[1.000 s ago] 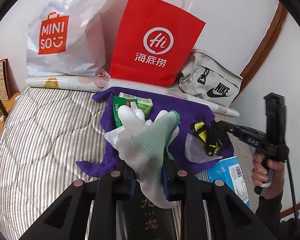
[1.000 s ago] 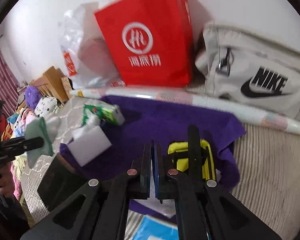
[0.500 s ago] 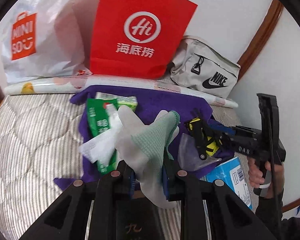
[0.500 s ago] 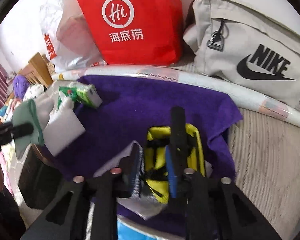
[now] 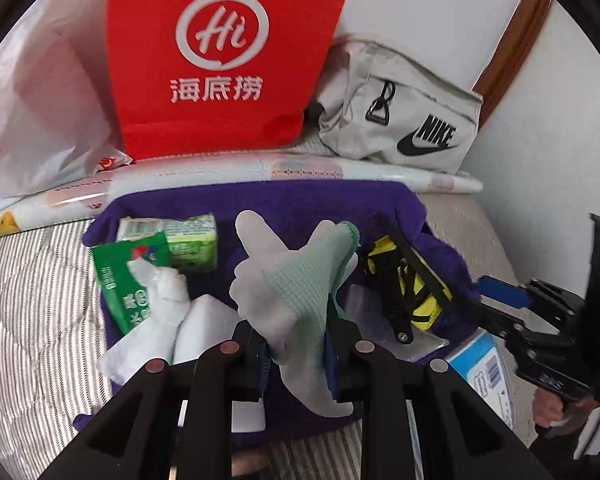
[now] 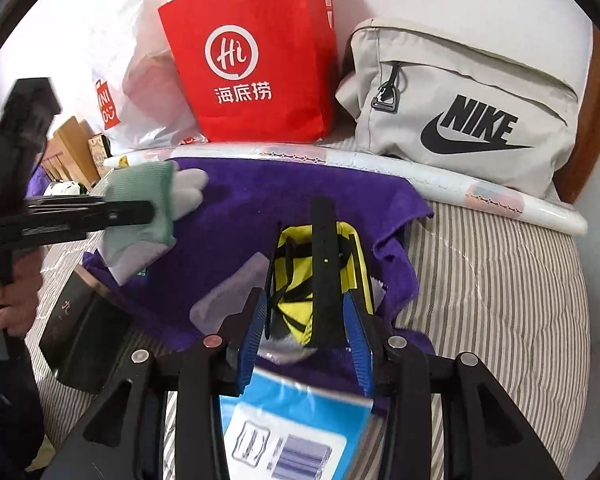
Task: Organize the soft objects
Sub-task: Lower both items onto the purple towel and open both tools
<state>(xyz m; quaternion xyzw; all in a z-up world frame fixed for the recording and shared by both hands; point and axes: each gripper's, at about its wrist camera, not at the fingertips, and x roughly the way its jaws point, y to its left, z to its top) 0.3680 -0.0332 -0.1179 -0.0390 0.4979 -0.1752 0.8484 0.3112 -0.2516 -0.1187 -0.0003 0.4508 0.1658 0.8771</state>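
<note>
I've got the left gripper (image 5: pixel 296 344) clamped on a glove (image 5: pixel 292 280), held above the purple towel (image 5: pixel 300 200) at centre frame. The right gripper (image 6: pixel 304 332) has just been opening; its jaws now stand partly apart w/ the yellow pouch (image 6: pixel 300 280) between them, pads not pressing as far as I can tell. The pouch lies dead ahead of the right gripper, long axis running along its fingers toward the top of the frame, so the right hand's nearer. The pouch sits on the towel's right side, lower centre of the right view.
</note>
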